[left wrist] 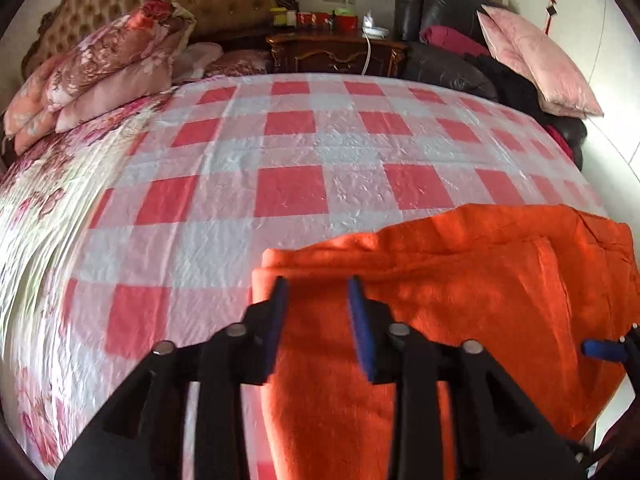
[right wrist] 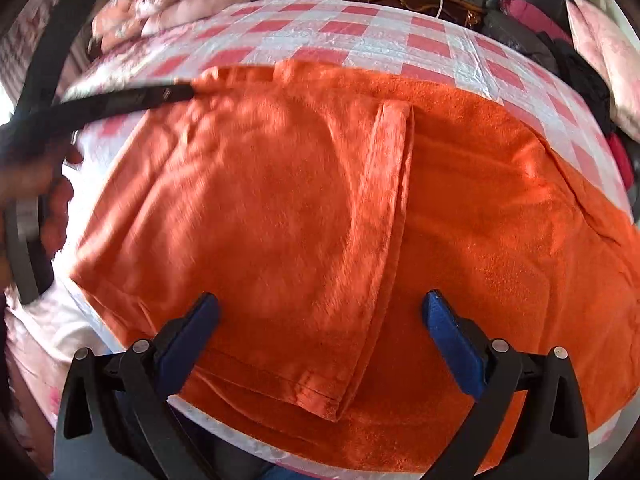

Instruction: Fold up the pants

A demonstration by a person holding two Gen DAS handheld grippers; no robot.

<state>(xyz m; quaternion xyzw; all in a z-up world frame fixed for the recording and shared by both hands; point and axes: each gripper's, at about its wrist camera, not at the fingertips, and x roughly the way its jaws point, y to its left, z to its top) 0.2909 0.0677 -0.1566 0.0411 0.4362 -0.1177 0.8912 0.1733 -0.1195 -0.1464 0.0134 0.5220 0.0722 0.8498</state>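
Note:
Orange pants (right wrist: 304, 216) lie folded on the checked bed cover (left wrist: 288, 148), near its front edge. One leg is laid across the rest, its hem (right wrist: 320, 396) close to me. My left gripper (left wrist: 318, 284) is open, its blue fingers just above the pants' left folded edge (left wrist: 276, 264). It also shows in the right wrist view (right wrist: 176, 92) at that same edge. My right gripper (right wrist: 320, 308) is open wide and empty, hovering over the folded leg near the hem. One of its fingertips (left wrist: 600, 349) shows at the right of the left wrist view.
Floral pillows (left wrist: 100, 68) are stacked at the head of the bed on the left. A dark wooden nightstand (left wrist: 336, 50) with boxes stands behind. A black sofa (left wrist: 452, 68) with a pink cushion (left wrist: 536, 64) and clothes borders the bed's right side.

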